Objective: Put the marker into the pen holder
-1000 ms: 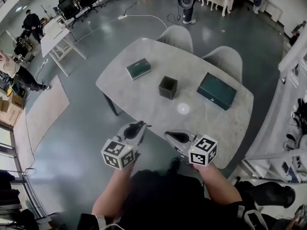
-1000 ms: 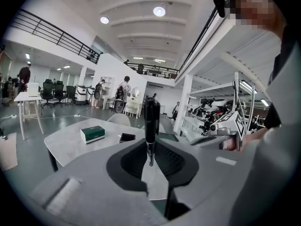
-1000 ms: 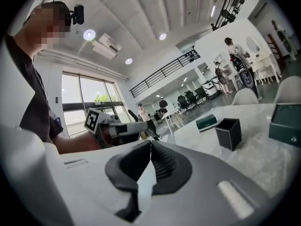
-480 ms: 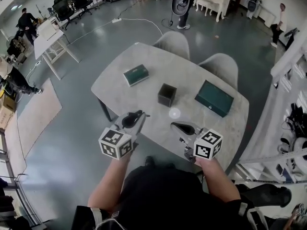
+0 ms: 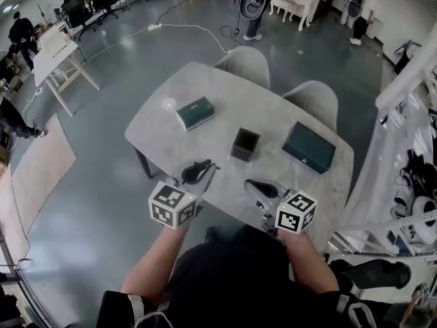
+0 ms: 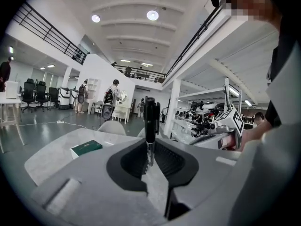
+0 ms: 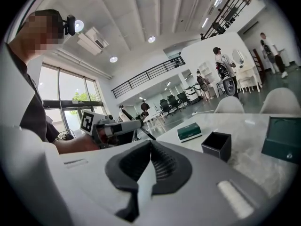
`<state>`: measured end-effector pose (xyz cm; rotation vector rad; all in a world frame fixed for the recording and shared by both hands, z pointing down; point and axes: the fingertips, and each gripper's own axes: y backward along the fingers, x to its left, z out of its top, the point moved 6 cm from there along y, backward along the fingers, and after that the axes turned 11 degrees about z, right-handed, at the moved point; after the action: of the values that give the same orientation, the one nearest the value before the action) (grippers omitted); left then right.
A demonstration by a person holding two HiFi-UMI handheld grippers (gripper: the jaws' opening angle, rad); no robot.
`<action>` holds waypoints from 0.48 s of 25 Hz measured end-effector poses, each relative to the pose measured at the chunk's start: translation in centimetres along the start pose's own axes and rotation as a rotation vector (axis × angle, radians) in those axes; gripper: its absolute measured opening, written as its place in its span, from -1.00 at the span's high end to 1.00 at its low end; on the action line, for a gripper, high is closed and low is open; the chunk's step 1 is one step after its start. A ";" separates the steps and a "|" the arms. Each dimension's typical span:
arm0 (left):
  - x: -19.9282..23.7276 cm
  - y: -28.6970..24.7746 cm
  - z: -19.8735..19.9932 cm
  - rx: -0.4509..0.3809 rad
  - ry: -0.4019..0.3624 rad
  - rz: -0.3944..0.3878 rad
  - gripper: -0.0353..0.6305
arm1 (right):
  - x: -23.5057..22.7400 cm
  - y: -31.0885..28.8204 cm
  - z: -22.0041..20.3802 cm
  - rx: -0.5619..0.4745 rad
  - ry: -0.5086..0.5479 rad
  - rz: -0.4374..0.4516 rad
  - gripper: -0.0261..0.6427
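While the pen holder [image 5: 244, 144] stands on the bench [image 5: 205, 80], left tool [image 6: 150, 160] near it clamps the marker [image 6: 150, 121] upright; right tool [image 7: 150, 147] closed, empty.

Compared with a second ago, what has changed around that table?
Both tools have moved a little forward, closer to the black pen holder. The left tool is shut on the marker, and the right tool is shut and empty. As far as I can see, nothing was picked up or let go. The pen holder and the two green boxes sit where they were on the table.
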<state>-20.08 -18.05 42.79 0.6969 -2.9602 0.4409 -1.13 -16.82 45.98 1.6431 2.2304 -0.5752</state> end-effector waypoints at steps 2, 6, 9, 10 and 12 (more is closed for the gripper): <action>0.6 -0.8 -0.3 0.013 0.005 -0.013 0.73 | -0.9 -0.3 0.3 0.005 -0.006 -0.020 0.91; 1.5 -3.3 -0.5 0.026 0.006 -0.018 0.73 | -3.9 -0.4 1.6 -0.011 -0.013 -0.047 0.91; 1.9 -5.7 -0.2 0.029 0.017 -0.015 0.73 | -6.2 -0.5 2.6 -0.012 -0.025 -0.053 0.91; 2.1 -6.5 -0.2 0.033 0.023 -0.011 0.73 | -6.8 -0.6 2.9 -0.011 -0.032 -0.050 0.91; 2.4 -8.2 -0.2 0.044 0.032 -0.003 0.73 | -8.1 -0.5 3.3 -0.008 -0.044 -0.046 0.91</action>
<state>-18.58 -26.03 45.38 0.6916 -2.9275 0.5137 0.85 -25.31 46.99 1.5641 2.2410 -0.6066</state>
